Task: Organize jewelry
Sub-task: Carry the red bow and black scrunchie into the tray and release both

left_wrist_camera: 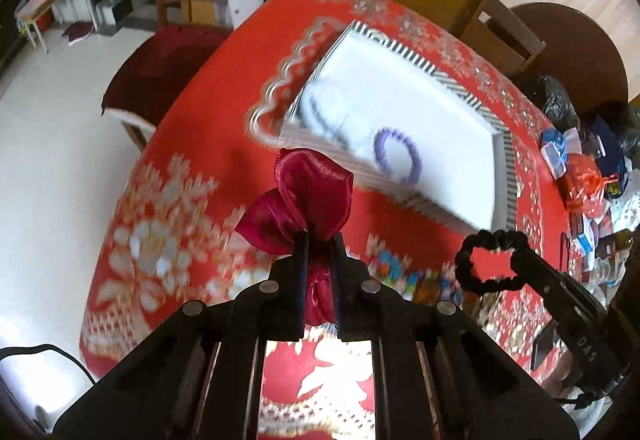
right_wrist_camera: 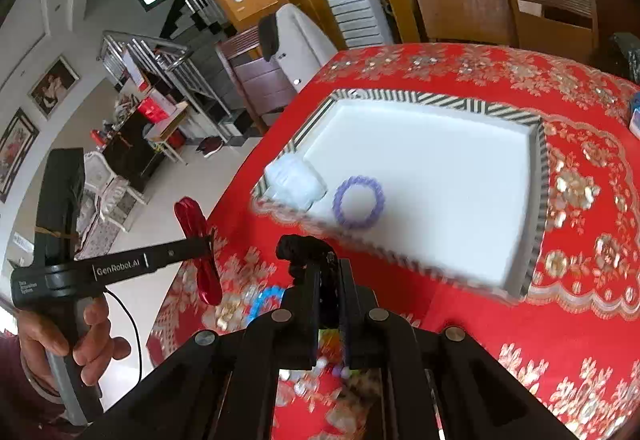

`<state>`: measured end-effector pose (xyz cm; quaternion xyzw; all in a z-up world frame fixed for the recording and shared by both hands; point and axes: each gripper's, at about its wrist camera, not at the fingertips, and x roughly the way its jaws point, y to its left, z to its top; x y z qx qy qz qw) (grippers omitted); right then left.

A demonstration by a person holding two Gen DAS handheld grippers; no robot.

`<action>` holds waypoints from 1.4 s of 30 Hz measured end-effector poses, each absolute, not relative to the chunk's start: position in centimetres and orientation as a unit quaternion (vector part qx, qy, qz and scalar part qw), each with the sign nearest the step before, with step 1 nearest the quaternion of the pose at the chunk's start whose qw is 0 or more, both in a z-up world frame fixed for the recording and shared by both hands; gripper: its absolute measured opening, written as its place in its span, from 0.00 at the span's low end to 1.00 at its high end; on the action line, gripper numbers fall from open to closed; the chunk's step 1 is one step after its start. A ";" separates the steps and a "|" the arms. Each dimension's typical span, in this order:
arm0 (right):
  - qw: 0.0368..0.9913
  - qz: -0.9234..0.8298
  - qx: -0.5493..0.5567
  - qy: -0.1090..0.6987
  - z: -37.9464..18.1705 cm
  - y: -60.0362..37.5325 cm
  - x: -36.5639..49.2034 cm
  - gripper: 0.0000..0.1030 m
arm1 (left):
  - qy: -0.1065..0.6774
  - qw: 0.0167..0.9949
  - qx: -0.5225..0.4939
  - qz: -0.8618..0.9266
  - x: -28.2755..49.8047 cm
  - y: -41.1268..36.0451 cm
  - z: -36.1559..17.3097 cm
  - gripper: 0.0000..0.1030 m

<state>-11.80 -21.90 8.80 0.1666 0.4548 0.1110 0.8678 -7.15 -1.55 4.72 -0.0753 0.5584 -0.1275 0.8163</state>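
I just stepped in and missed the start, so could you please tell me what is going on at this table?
A person is sorting hair accessories into a striped-edged white tray on the red floral tablecloth. The left claw is shut on a dark red satin bow, and the right claw is shut on a black scrunchie; both are held above the cloth, short of the tray. A purple coil hair tie already lies in the tray, beside a pale blue item too blurred to name.

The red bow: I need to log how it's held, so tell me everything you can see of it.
The red bow is dark crimson, glossy like satin ribbon, with puffed loops and stitched edges. The left gripper is shut on its middle, loops fanning above the fingers, more ribbon bunched below. It hangs in the air above the red tablecloth, short of the striped tray. Only the fingers touch it.
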 end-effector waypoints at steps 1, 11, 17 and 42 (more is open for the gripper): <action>0.868 0.109 0.167 0.455 8.9 -22.1 -11.1 0.07 | 0.554 0.819 -0.072 -0.128 -6.4 -1.9 4.9 0.08; 0.862 0.089 0.182 0.464 7.9 -23.6 -3.7 0.07 | 0.542 0.827 -0.049 -0.138 1.5 -4.9 6.2 0.08; 0.843 0.072 0.212 0.490 4.8 -24.7 1.3 0.07 | 0.547 0.824 -0.020 -0.145 7.0 -8.0 5.5 0.08; 0.820 0.024 0.215 0.529 2.4 -26.6 2.3 0.31 | 0.583 0.795 0.062 -0.154 15.4 -13.0 -0.7 0.43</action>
